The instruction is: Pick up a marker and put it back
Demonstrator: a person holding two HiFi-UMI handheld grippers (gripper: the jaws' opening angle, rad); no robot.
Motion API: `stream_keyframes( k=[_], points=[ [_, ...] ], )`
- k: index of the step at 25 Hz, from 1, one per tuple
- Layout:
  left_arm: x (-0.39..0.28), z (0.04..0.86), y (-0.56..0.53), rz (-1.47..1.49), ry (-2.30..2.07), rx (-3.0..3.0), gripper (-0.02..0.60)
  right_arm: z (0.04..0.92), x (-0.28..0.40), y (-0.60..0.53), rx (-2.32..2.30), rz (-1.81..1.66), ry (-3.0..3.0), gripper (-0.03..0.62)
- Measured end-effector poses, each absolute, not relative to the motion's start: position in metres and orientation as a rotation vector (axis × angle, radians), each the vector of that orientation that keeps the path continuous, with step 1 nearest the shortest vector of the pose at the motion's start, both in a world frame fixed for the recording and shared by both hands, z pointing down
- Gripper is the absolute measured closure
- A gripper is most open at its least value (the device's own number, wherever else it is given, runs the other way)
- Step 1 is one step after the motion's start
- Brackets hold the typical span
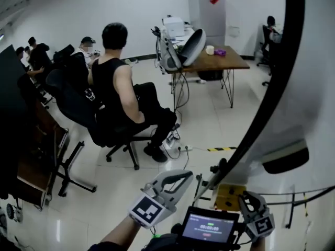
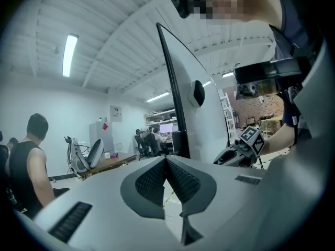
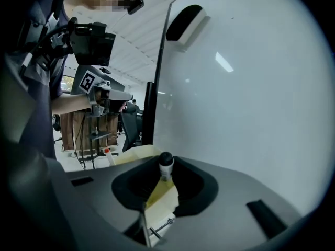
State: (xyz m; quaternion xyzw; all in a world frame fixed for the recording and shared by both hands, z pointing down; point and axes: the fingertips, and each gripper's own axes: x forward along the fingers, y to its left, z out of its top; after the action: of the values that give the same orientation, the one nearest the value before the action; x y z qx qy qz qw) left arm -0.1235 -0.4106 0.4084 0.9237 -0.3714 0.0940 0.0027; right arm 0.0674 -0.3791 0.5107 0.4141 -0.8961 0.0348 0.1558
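One marker (image 3: pixel 166 160) upright, pinched at right gripper (image 3: pixel 166 167) tips, jaws grasping it, left gripper (image 2: pixel 166 159) clenched empty

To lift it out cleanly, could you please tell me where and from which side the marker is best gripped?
Grip the white barrel of the marker just below its black cap, coming in roughly level from the side, one jaw each side. It stands upright in the yellow holder, so its upper end stands clear. The right gripper is closed on it there.
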Motion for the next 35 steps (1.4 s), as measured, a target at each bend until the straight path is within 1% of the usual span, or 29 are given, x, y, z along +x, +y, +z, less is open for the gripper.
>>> stream_keyframes(
  k=[7, 13, 24, 29, 35],
  points=[
    [-0.148, 0.390, -0.408, 0.228, -1.279, 2.906, 0.581, 0.476, 0.026, -0.385, 1.035, -0.016, -2.609, 0.500],
    [-0.162, 0.386, -0.402, 0.221, -1.328, 2.898, 0.581, 0.457, 0.014, -0.383, 0.967, -0.132, -2.616, 0.499],
    [-0.175, 0.357, -0.400, 0.175, -1.336, 2.958, 0.581, 0.368, -0.007, -0.366, 0.975, -0.334, -2.698, 0.499],
    [-0.180, 0.318, -0.400, 0.026, -1.374, 2.973, 0.581, 0.331, -0.010, -0.366, 0.957, -0.465, -2.716, 0.499],
    [-0.168, 0.285, -0.389, 0.080, -1.359, 3.085, 0.581, 0.278, -0.016, -0.341, 0.997, -0.551, -2.775, 0.499]
  ],
)
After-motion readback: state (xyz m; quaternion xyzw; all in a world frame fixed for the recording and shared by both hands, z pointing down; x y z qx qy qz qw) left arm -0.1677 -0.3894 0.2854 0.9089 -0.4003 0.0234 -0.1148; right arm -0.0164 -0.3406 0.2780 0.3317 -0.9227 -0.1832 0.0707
